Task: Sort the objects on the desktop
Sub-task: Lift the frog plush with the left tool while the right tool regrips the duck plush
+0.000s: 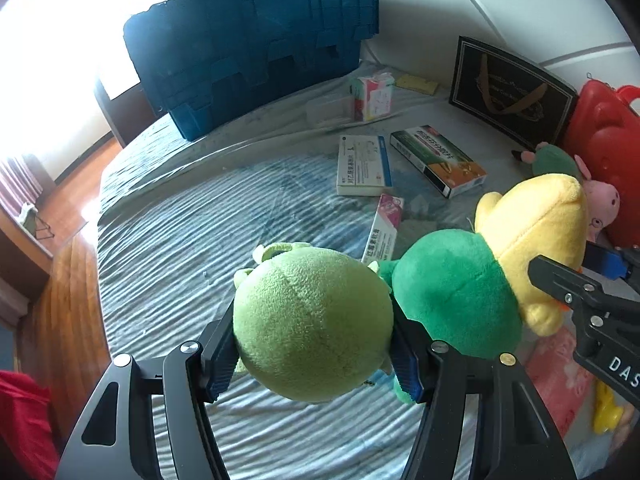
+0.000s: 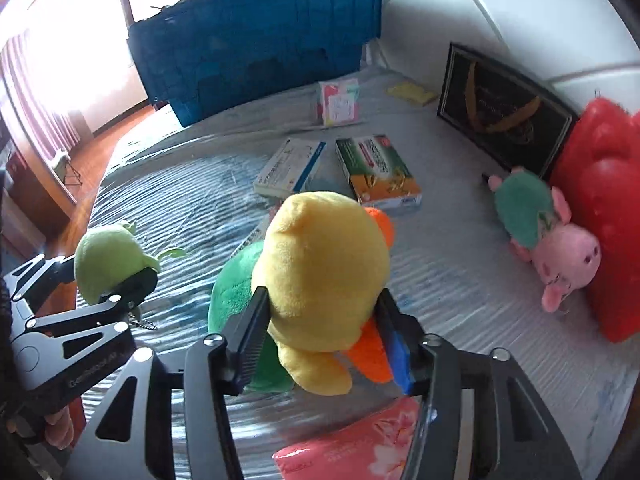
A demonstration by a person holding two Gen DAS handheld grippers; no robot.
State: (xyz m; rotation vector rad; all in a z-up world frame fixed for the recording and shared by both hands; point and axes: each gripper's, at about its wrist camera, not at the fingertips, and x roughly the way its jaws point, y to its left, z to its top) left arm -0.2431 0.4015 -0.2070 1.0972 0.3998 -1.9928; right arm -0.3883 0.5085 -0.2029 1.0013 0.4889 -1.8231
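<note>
The left hand-held gripper (image 1: 314,354) squeezes a light green toy (image 1: 312,328); the right hand-held gripper (image 2: 320,340) squeezes a yellow duck toy (image 2: 324,264), which hides a box (image 1: 382,230) behind it.

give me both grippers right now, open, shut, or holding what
Left gripper: closed on the light green plush toy.
Right gripper: closed on the yellow plush toy with the green and orange parts.

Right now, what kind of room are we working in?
Most likely a bedroom at home, not a desk: the things lie on a bed with a striped blue sheet, against a white padded headboard. A wooden floor and a curtained window show beyond the bed's edge.
</note>
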